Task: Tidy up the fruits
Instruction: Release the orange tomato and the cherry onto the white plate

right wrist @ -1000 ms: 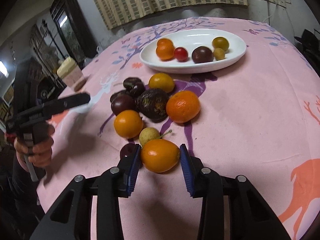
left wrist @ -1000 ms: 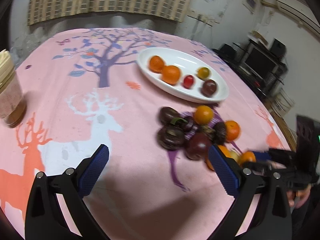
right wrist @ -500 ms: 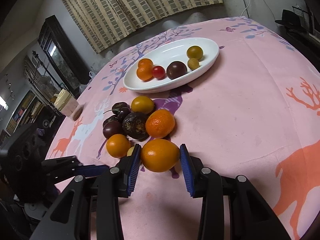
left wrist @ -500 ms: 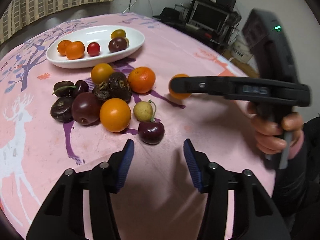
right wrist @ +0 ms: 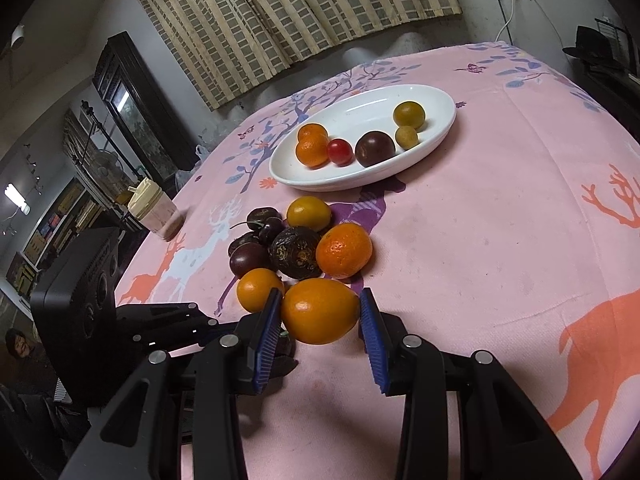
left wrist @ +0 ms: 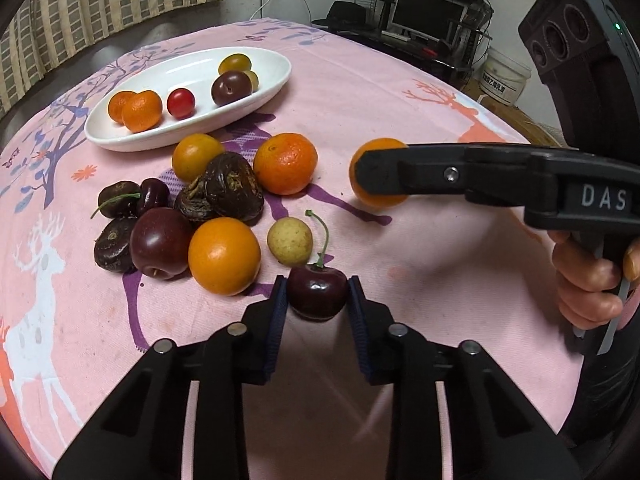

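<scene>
Now, one view after another:

Left wrist, jaws: the left gripper is closing narrow around a dark cherry on the pink tablecloth; both pads touch its sides, stem pointing away.
Left wrist, other gripper: the right gripper's finger crosses from the right, an orange fruit behind its tip; a hand grips the handle.
Left wrist, dish: the white oval dish holds two small oranges, a red tomato, a dark plum and two yellowish fruits.
Left wrist, change: a second ago these jaws stood wide with no cherry between them.

Right wrist, jaws: the right gripper is partly open, clamped on the orange fruit.
Right wrist, pile: loose fruits lie between the jaws and the dish.
Right wrist, change: same grip as before.
</scene>
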{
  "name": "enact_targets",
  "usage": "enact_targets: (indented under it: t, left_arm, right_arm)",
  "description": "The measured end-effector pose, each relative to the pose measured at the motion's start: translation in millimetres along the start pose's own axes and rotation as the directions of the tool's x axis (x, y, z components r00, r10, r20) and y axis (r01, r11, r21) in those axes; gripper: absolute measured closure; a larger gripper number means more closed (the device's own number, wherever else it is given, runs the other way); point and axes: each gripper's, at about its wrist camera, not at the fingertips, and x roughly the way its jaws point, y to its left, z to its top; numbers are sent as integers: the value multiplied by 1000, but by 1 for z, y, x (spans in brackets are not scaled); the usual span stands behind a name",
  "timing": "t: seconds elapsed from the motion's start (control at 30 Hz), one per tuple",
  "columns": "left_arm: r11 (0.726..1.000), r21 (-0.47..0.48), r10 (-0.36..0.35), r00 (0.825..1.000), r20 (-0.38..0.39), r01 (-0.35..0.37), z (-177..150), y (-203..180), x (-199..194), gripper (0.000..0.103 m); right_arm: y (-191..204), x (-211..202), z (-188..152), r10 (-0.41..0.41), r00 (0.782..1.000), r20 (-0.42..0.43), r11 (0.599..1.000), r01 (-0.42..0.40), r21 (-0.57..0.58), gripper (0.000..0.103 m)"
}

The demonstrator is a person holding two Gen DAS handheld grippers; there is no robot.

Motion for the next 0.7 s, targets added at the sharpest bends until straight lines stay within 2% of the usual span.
enact_targets:
  t: [0.2, 0.3, 0.4, 0.5, 0.6, 0.7]
  left_arm:
    - [1000, 22, -17, 1000, 25, 16, -5, -3, -10, 73]
    - [997, 33, -79, 995, 62, 77, -13, 0, -30, 73]
    - [994, 20, -110, 989, 99, 108, -9, 16, -49, 73]
    - [993, -2, -118, 981, 152, 120, 15, 44, -66, 73]
    - [999, -23, -43, 977, 206, 49, 51, 74, -70, 73]
    - [999, -44, 7, 974, 224, 3, 91, 99, -56, 73]
  right_arm:
    - [-2, 1, -1, -2, 1000, -5, 1000, 2, 12, 63]
    - [1, 0, -2, -9, 1000, 8, 1000, 9, 0, 63]
    - [7, -4, 1, -5, 999, 46, 1000, 7, -27, 63]
    - [12, -4, 16, -10, 996, 87, 999, 12, -32, 63]
    - [12, 6, 45, -60, 989, 134, 998, 61, -10, 63]
    - [0, 27, 80, -123, 975, 184, 992, 119, 34, 63]
